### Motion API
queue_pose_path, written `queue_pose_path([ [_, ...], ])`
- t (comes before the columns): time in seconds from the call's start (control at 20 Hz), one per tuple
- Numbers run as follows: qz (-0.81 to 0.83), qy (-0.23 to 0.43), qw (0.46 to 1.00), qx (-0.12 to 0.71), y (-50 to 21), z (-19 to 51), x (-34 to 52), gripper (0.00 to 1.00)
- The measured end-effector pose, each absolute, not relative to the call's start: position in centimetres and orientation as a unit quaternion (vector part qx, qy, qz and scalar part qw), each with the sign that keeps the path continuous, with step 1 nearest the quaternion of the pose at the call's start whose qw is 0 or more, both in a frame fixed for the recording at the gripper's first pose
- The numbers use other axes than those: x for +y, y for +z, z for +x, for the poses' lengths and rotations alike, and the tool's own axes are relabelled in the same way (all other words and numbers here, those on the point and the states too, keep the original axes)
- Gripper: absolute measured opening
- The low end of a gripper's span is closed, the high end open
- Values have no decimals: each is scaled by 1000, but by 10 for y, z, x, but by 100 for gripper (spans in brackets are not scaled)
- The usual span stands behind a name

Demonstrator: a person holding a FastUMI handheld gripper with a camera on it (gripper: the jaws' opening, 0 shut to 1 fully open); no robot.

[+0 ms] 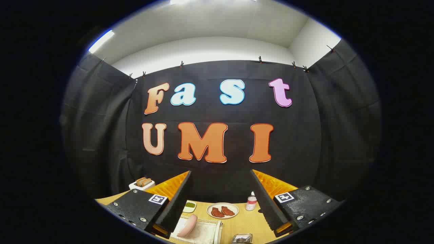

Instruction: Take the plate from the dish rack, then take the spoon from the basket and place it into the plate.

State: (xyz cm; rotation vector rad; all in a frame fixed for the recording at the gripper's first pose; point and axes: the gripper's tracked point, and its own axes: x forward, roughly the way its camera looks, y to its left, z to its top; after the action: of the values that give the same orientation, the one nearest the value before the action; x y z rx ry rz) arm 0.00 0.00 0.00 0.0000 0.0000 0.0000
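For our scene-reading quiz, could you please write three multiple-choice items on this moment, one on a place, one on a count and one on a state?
1. Where does the small bottle stand?
A. beside the round plate, on the wooden table
B. on the toaster
C. between the closed fingers

2. How many reddish-brown food pieces lie on the round plate?
A. none
B. two
C. five

3. How is the gripper?
A. shut on the bottle
B. shut on the plate
C. open, holding nothing

Key: 1 A, the bottle stands on the table just next to the plate; 2 B, two pieces lie side by side; 3 C, the fingers stand wide apart with nothing between them.
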Motion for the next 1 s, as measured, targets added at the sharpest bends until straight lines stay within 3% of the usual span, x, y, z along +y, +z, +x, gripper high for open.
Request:
queue_pose_path([
  [0.65, -7, 14, 1000, 19, -8, 9, 21, 99],
  [1.0, -11, 36, 995, 89, -48, 20, 39, 99],
])
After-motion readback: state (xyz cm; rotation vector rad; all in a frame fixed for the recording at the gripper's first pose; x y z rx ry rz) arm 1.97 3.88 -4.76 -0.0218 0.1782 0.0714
